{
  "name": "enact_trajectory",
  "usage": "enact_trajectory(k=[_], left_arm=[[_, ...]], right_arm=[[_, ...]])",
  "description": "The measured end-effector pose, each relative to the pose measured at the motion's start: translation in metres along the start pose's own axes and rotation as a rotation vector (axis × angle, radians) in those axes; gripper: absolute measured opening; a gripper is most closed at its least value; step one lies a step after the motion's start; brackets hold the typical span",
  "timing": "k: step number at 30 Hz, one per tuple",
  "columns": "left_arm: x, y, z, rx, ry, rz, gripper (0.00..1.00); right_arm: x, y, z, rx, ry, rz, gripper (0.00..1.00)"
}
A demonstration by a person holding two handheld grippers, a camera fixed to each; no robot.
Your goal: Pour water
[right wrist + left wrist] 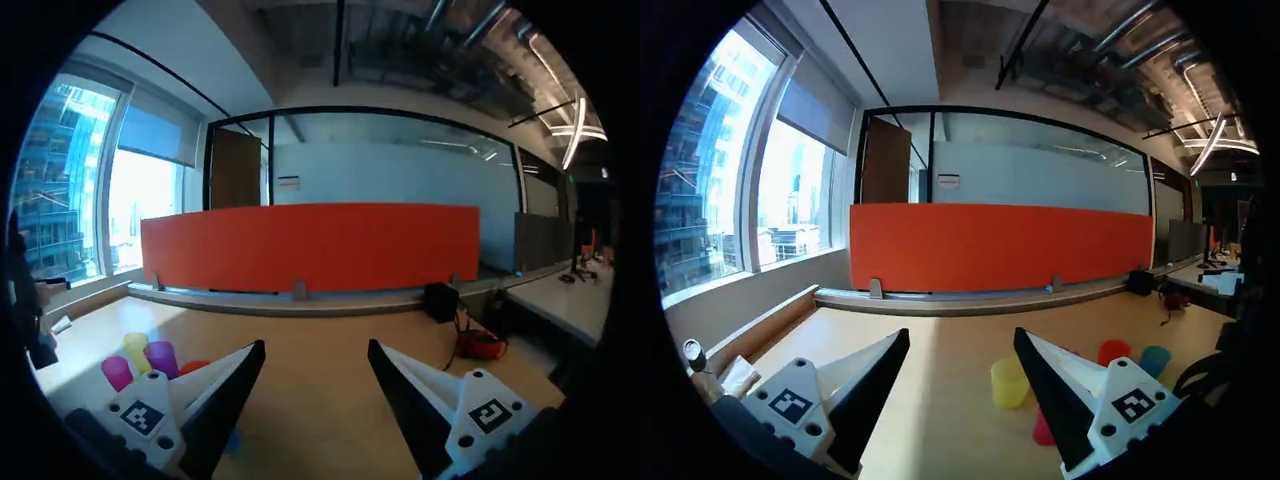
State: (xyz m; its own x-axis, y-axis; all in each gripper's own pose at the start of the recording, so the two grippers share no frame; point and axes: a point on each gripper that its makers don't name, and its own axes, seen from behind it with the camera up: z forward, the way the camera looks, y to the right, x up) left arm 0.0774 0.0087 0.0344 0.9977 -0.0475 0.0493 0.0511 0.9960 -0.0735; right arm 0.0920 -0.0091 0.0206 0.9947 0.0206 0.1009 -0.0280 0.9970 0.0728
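Several plastic cups stand on the wooden desk (952, 352). In the left gripper view a yellow cup (1010, 382) sits between the fingers' line, with a pink cup (1042, 428) partly behind the right finger, and a red cup (1114, 351) and a blue cup (1154, 361) farther right. My left gripper (962, 344) is open above the desk, holding nothing. In the right gripper view a yellow cup (136, 349), a purple cup (163, 358), a pink cup (118, 373) and a red cup (192, 367) stand at the left. My right gripper (316, 348) is open and holds nothing.
An orange divider panel (1000, 246) runs along the desk's far edge, with a glass wall behind. Windows (728, 192) line the left side. A black box (441, 302) and a red object with cables (480, 344) lie at the right. A neighbouring desk (568, 300) stands farther right.
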Motion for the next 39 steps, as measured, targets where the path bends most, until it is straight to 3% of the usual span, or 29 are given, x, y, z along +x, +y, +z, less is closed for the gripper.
enact_trajectory(k=[18,27,33,39], left_arm=[[0.100,0.015,0.017,-0.079,0.015,0.010,0.97],[0.113,0.024,0.024,-0.120,-0.001,-0.011,0.97],[0.117,0.028,0.024,-0.153,0.000,0.010,0.97],[0.125,0.049,0.023,-0.247,0.014,0.009,0.97]], right_arm=[[0.104,-0.007,0.011,0.039,0.033,-0.046,0.99],[0.114,-0.010,0.014,0.058,0.038,-0.036,0.99],[0.118,-0.012,0.017,0.080,0.041,-0.041,0.99],[0.125,-0.025,0.014,0.159,0.046,-0.054,0.99]])
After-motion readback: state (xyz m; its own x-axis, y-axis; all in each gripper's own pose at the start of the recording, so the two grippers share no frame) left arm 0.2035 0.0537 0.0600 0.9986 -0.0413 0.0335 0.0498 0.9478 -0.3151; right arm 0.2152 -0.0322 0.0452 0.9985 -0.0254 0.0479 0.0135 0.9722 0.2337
